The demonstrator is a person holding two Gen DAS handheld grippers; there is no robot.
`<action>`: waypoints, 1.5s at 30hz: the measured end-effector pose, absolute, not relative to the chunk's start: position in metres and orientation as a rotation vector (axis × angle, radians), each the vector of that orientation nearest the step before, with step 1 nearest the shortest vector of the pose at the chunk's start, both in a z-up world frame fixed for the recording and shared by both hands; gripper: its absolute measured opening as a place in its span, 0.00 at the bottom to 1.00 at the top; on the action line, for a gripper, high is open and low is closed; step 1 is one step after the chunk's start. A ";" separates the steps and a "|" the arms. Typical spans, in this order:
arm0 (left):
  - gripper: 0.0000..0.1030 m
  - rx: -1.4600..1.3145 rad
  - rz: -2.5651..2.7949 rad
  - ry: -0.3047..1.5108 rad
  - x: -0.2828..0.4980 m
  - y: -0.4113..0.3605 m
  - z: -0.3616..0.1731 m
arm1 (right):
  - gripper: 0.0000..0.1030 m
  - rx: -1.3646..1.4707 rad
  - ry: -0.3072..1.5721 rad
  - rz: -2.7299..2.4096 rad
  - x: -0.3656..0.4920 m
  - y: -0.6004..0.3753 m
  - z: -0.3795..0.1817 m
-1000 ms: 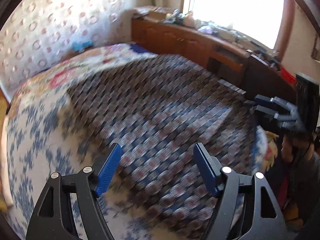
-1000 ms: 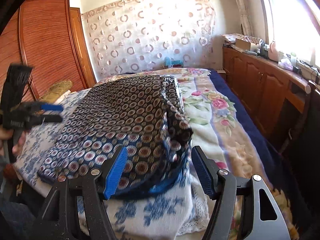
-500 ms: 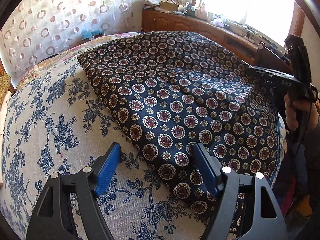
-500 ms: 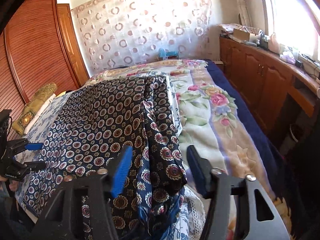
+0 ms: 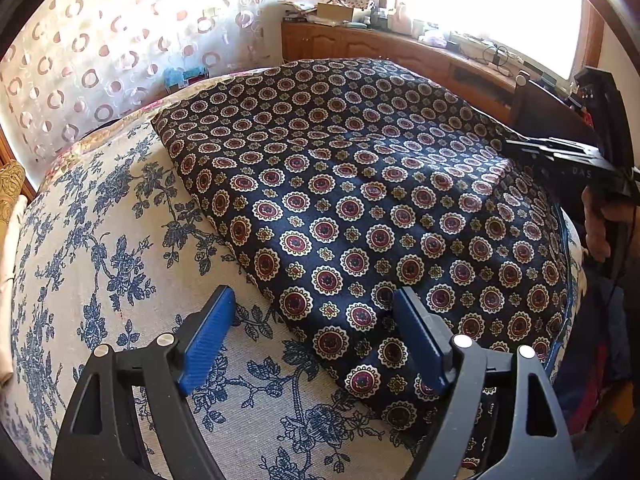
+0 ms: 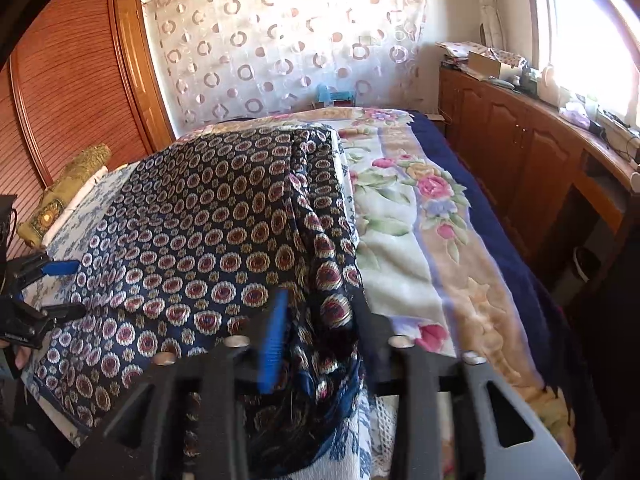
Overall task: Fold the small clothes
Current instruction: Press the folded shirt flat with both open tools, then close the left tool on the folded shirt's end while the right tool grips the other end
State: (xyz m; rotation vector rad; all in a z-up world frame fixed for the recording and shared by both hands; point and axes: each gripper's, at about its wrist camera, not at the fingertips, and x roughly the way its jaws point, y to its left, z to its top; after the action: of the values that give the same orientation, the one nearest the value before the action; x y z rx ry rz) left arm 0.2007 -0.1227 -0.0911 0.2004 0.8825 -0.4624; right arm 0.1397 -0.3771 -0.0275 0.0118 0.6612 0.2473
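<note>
On the left, the left gripper (image 5: 312,340) hovers with jaws spread wide and empty, straddling the near left edge of the cloth (image 5: 360,200). This dark medallion-print cloth lies flat on the floral bedspread (image 5: 100,240); its long axis appears to run away from the near bed edge toward the curtain (image 6: 280,40). On the right, the right gripper (image 6: 320,328) has narrowed around the cloth's bunched right edge; whether it pinches yet is unclear. Best to grip both near corners evenly before lifting.
</note>
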 end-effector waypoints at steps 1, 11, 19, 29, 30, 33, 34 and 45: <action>0.79 0.201 -0.462 0.883 0.200 -0.123 -0.091 | 0.43 0.011 0.667 0.250 0.139 -0.378 -0.029; 0.78 0.168 -0.533 0.921 0.169 -0.124 -0.086 | 0.46 0.032 0.669 0.260 0.119 -0.380 -0.026; 0.50 0.101 -0.599 0.935 0.134 -0.121 -0.085 | 0.46 0.035 0.628 0.292 0.095 -0.373 -0.017; 0.05 0.089 -0.647 0.899 0.114 -0.130 -0.080 | 0.47 -0.027 0.577 0.340 0.071 -0.356 -0.009; 0.05 0.080 -0.653 0.885 0.114 -0.129 -0.076 | 0.48 -0.035 0.571 0.351 0.068 -0.353 -0.008; 0.04 0.041 -0.670 0.835 0.116 -0.126 -0.056 | 0.58 -0.070 0.552 0.364 0.060 -0.348 -0.003; 0.04 0.036 -0.675 0.821 0.117 -0.126 -0.049 | 0.60 -0.083 0.545 0.368 0.056 -0.346 -0.002; 0.04 0.017 -0.673 0.683 0.145 -0.135 0.010 | 0.65 -0.157 0.551 0.519 0.033 -0.330 -0.011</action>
State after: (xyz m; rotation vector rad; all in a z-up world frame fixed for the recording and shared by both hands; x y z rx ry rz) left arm 0.1447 -0.1347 0.0104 0.0170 0.6827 -0.6731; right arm 0.0334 -0.3303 -0.0107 -0.1574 0.5513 0.5187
